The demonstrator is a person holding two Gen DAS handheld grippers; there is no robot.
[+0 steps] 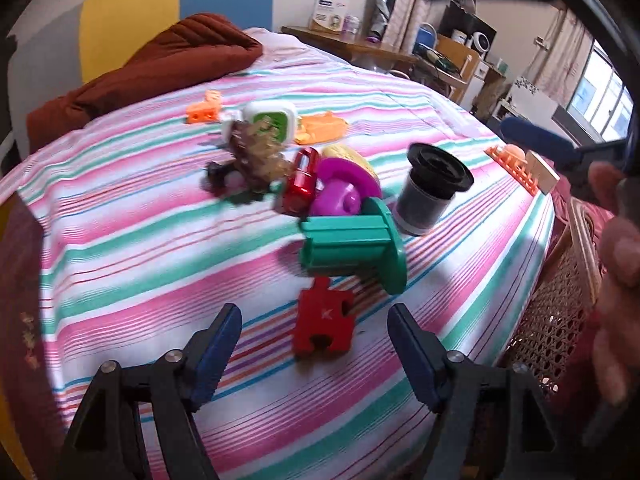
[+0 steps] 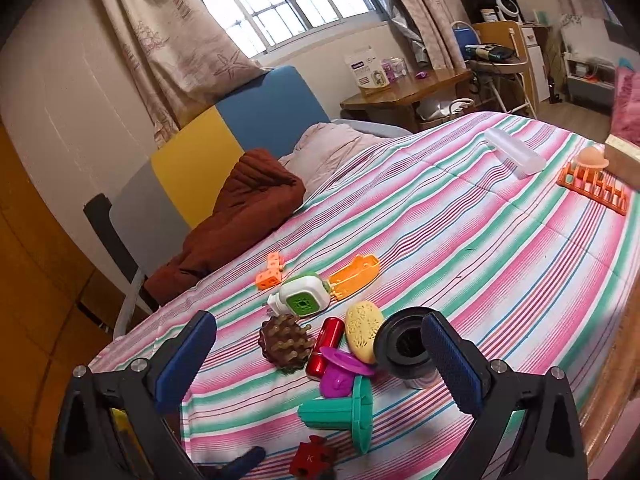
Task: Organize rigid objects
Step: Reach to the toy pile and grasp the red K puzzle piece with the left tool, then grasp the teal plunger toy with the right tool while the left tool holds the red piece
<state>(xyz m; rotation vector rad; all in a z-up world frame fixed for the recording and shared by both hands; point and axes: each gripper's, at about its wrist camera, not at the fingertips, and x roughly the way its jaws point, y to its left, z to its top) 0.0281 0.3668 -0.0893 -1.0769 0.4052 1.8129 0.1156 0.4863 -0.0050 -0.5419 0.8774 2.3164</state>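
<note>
Small toys lie in a heap on the striped bed cover [image 1: 160,240]. My left gripper [image 1: 313,318] is open just above the cover, and a red puzzle piece [image 1: 324,328] lies between its fingers, untouched. Beyond it are a green spool [image 1: 352,248] on its side, a purple piece [image 1: 336,196], a red cylinder [image 1: 304,180] and a black cup [image 1: 432,188]. My right gripper [image 2: 318,320] hovers open and empty over the heap, near the black cup [image 2: 404,344] and green spool [image 2: 344,412]. The red puzzle piece [image 2: 312,460] shows at the bottom edge of the right wrist view.
Further back lie a brown spiky brush [image 2: 284,344], yellow soap [image 2: 362,336], white-green box [image 2: 304,296], orange tray [image 2: 354,276] and orange block [image 2: 270,272]. An orange rack [image 2: 592,184] and clear case [image 2: 514,152] sit far right. A brown blanket [image 2: 240,216] is behind; a wicker chair [image 1: 560,312] stands beside the bed.
</note>
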